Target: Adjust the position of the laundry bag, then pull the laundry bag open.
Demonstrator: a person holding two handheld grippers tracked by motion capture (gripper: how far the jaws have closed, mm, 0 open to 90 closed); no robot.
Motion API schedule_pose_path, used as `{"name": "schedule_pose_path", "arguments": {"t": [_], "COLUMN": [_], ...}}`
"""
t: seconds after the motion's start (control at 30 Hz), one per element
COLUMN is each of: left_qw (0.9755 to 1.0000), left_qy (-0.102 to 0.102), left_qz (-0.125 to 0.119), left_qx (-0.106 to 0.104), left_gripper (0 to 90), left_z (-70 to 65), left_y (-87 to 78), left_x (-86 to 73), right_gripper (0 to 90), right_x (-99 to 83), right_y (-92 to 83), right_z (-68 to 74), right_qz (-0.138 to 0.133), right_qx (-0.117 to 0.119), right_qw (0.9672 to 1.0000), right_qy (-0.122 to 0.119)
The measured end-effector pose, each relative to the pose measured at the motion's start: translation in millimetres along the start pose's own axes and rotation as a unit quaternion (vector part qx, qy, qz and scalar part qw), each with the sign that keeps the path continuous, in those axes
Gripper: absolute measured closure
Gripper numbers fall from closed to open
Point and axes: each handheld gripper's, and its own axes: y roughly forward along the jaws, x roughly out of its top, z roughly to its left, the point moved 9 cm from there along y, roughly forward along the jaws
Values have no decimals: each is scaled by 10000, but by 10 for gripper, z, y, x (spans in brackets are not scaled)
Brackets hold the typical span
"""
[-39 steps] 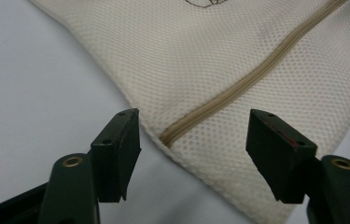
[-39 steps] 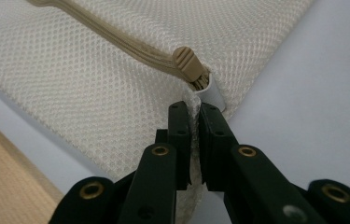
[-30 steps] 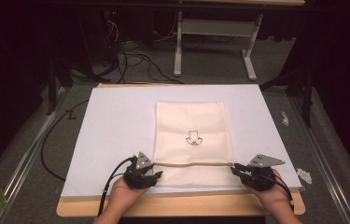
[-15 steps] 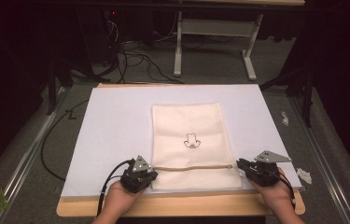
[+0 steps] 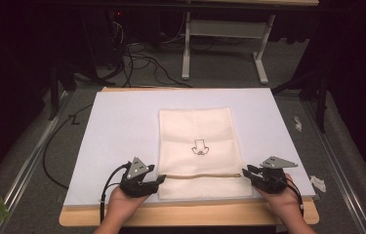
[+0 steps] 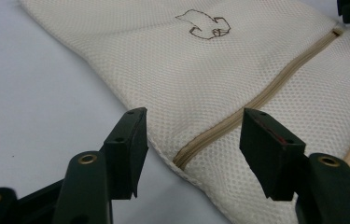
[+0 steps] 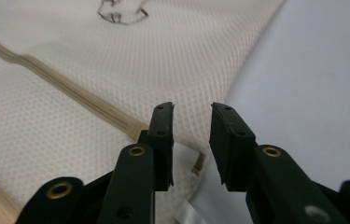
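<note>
A: Where does the mesh laundry bag (image 5: 197, 146) lie?

B: Flat on the white mat (image 5: 117, 131) that covers the desk (image 5: 190, 217), at the middle of the mat, its near edge toward 6 o'clock. A tan zipper (image 5: 202, 176) runs across it from 9 to 3 o'clock, just above that near edge. A small embroidered motif (image 5: 200, 147) sits at the bag's centre.

A: State of each hand-held gripper?

B: The left hand-held gripper (image 6: 193, 140) stands at the 9 o'clock end of the zipper, jaws apart, having just been opening; the zipper end lies between them, but the pads do not press on it. The right hand-held gripper (image 7: 191, 135) stands at the 3 o'clock end, jaws slightly parted and also just opening, over the bag's corner and its white tag (image 7: 184, 158); nothing is pinched.

A: How is the bag likely to handle?

B: Judged light, soft and limp: thin mesh that sags and folds when lifted and slides easily on the smooth mat. It is not fragile, though mesh may snag.

A: Where to take hold?

B: At the zipper ends or side seams, where the fabric is doubled and stiffer, one grip per side, keeping the cloth taut between them.
</note>
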Motion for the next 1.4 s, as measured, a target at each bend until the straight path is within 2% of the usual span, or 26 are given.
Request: {"name": "schedule_pose_path", "arguments": {"t": [0.03,0.1,0.23,0.27,0.37,0.5,0.6,0.67,0.8,0.83,0.87,1.0,1.1,1.2,1.23,1.27,1.3,1.33,1.4], "left_qw": [10000,10000,9998,9996,9996,9990,9989,9986,9992,9992,9992,9992,9985,9973,9961,9961,9954,9954,9948], "left_qy": [-22,-21,-161,-197,-215,-324,-363,-454,-311,-244,-244,-22,-17,-56,-81,-81,-37,-37,6], "left_qz": [-3,-15,-141,-191,-202,-304,-296,-270,-200,-229,-229,-159,-148,-67,-14,-14,22,22,28], "left_qx": [0,44,-29,-30,28,13,27,-86,-166,-214,-214,-375,-533,-732,-875,-875,-962,-962,-1020], "left_gripper": [423,418,418,417,411,397,398,402,402,411,418,442,459,484,490,491,493,495,504], "left_z": [22,47,70,84,102,101,87,46,-74,-138,-138,-277,-391,-516,-612,-612,-714,-714,-820], "left_y": [-3,-18,-65,-74,-67,-35,22,81,141,132,132,109,135,227,316,316,420,420,532], "left_x": [-6,-9,29,48,60,108,116,111,127,146,146,180,205,244,277,277,317,317,363], "right_gripper": [689,656,615,608,609,633,725,777,830,846,848,850,850,849,848,848,848,848,847], "right_x": [0,-79,-95,-130,-140,-142,-138,-128,-125,-109,-97,-44,-16,8,16,16,27,27,37], "right_y": [0,90,90,85,87,98,104,110,104,90,72,40,22,-17,-23,-23,-34,-34,-42], "right_z": [0,-35,-39,-37,-40,-37,-13,14,35,43,48,70,67,71,69,69,72,72,82], "right_qz": [0,231,298,350,310,284,321,368,382,333,333,229,158,43,16,16,-11,-11,-43], "right_qx": [0,93,38,126,189,170,225,237,212,178,146,97,97,182,205,205,236,236,272], "right_qw": [10000,9996,9992,9989,9986,9991,9992,9990,9990,9991,9991,9992,9994,9995,9994,9994,9992,9992,9990], "right_qy": [0,143,273,300,373,261,83,24,-62,-174,-237,-318,-305,-273,-282,-282,-310,-310,-358]}}
